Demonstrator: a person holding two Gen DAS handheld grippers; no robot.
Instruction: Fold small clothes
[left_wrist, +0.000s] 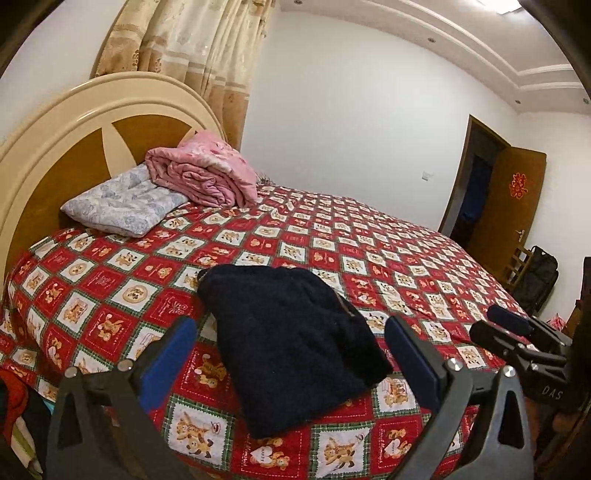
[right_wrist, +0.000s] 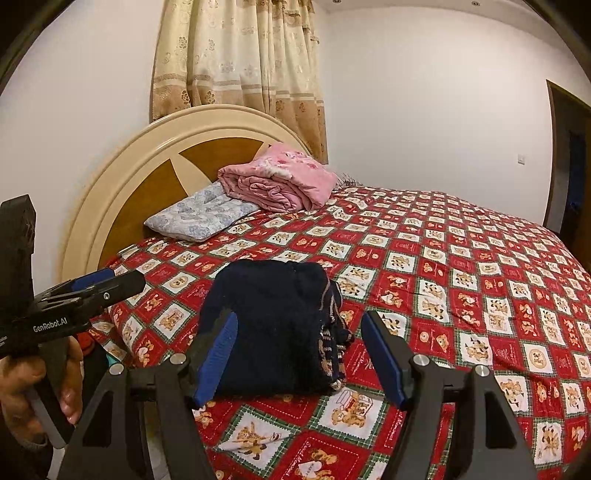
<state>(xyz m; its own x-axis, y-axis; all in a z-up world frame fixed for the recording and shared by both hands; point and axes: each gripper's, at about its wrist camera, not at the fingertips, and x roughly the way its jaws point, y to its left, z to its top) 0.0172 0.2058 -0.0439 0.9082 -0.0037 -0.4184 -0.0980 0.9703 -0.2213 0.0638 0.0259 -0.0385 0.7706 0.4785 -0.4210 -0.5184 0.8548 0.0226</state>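
While both grippers hang just above the near edge of the bed (left_wrist: 369, 236), the dark navy garment (left_wrist: 291, 343) lies folded into a compact bundle on the red teddy-bear bedspread (right_wrist: 461, 266), close to that near edge. In the left wrist view the left gripper (left_wrist: 291, 358) has its jaws spread wide, the blue pads (left_wrist: 168, 360) standing on either side of the bundle without touching it. The right gripper (right_wrist: 299, 354) likewise has its jaws wide apart in its own view, framing the garment's near end, where a striped patterned trim (right_wrist: 330, 332) shows along the right side of the fold. Each gripper shows in the other's view: the right one at the far right of the left view (left_wrist: 511, 332), the left one at the far left of the right view (right_wrist: 92, 288), held by a hand (right_wrist: 40, 384). Farther back, near the rounded cream and brown headboard (left_wrist: 74, 122), a pale floral pillow (right_wrist: 199, 218) lies flat with a rolled pink blanket (right_wrist: 277, 181) resting partly on it. Beige patterned curtains (right_wrist: 240, 62) hang behind the headboard, and a brown door (left_wrist: 517, 206) stands open at the right.
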